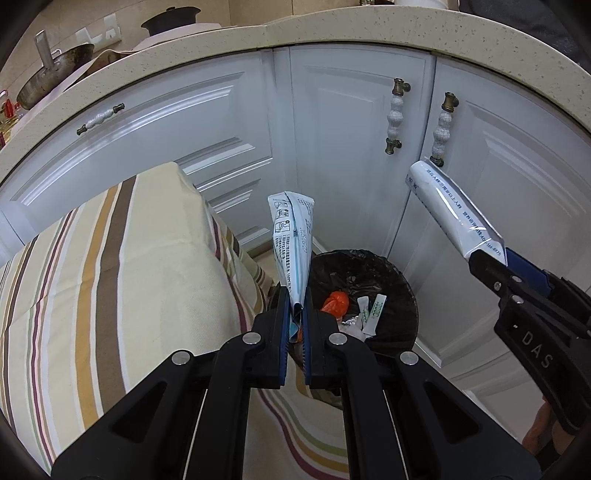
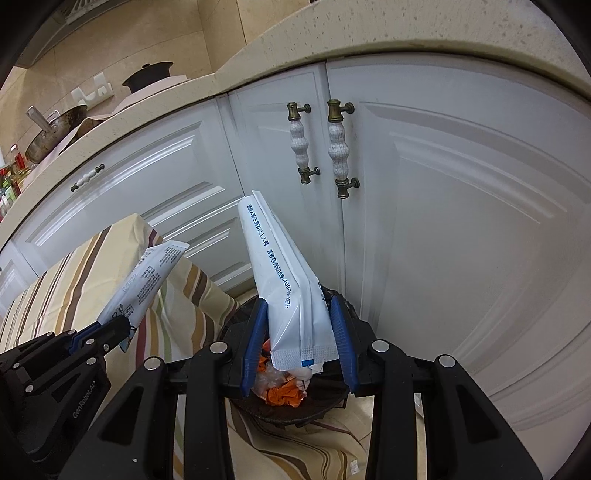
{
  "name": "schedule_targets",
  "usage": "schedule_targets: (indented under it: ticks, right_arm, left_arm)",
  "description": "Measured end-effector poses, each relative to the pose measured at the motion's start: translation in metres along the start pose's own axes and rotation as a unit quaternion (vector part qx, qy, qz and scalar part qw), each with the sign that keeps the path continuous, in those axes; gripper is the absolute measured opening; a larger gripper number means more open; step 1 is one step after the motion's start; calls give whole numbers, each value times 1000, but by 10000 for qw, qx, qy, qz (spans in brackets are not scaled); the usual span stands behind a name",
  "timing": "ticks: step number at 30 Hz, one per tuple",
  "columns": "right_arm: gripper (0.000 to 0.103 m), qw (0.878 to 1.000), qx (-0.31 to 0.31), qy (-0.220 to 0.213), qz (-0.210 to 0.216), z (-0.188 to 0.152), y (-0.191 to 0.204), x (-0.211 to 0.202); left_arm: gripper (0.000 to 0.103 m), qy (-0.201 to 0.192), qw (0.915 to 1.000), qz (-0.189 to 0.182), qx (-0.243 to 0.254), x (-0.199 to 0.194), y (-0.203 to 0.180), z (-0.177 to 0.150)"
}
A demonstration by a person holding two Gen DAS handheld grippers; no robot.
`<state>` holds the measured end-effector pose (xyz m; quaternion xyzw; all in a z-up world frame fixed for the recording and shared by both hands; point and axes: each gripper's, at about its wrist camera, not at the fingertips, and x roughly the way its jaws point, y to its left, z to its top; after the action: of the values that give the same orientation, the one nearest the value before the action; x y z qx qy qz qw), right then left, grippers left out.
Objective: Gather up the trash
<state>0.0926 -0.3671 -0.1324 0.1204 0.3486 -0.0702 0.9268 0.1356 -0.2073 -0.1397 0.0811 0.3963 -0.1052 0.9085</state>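
My left gripper (image 1: pixel 297 314) is shut on a flat white printed packet (image 1: pixel 293 240) that stands up from its blue pads, just above the near rim of a black-lined trash bin (image 1: pixel 395 280). The bin holds an orange wrapper (image 1: pixel 335 302) and small white sachets (image 1: pixel 373 314). My right gripper (image 2: pixel 301 332) is shut on a thicker white pouch with blue print (image 2: pixel 284 273), over the same bin (image 2: pixel 288 410). That pouch (image 1: pixel 454 218) and the right gripper (image 1: pixel 491 269) show at the right of the left wrist view. The left gripper (image 2: pixel 110 328) and its packet (image 2: pixel 147 277) appear at the left of the right wrist view.
A table under a striped cream cloth (image 1: pixel 110 277) stands left of the bin, its cloth hanging close to the rim. White cabinet doors with ceramic handles (image 1: pixel 395 118) rise right behind the bin under a speckled counter (image 1: pixel 332 29). A wok (image 1: pixel 55 77) sits on the counter.
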Motion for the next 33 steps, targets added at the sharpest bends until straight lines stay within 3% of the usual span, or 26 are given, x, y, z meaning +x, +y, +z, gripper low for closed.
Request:
schedule_targets:
  ticks: [2,4,6,21,33]
  right_arm:
    - [36,10000,25,18,15,1,-2,7]
    - [38,10000,10,63,52,3,-2,17]
    - [56,9999,43,102,36,4,-3,26]
    - [56,9999,38,-26,-125,5,-3,15]
    - [56,9992,-104,-325,-204,7,11,-29]
  left_arm:
    - [8,31,10000,-32,62,5,-4,4]
    - [23,83,9999,1,89,10,-5,7]
    - [49,90,10000,7,-41,12,-2,9]
    - [52,-32,9996,163,-208,7,14,12]
    - [53,-347,9989,90,-306,-35,29,11]
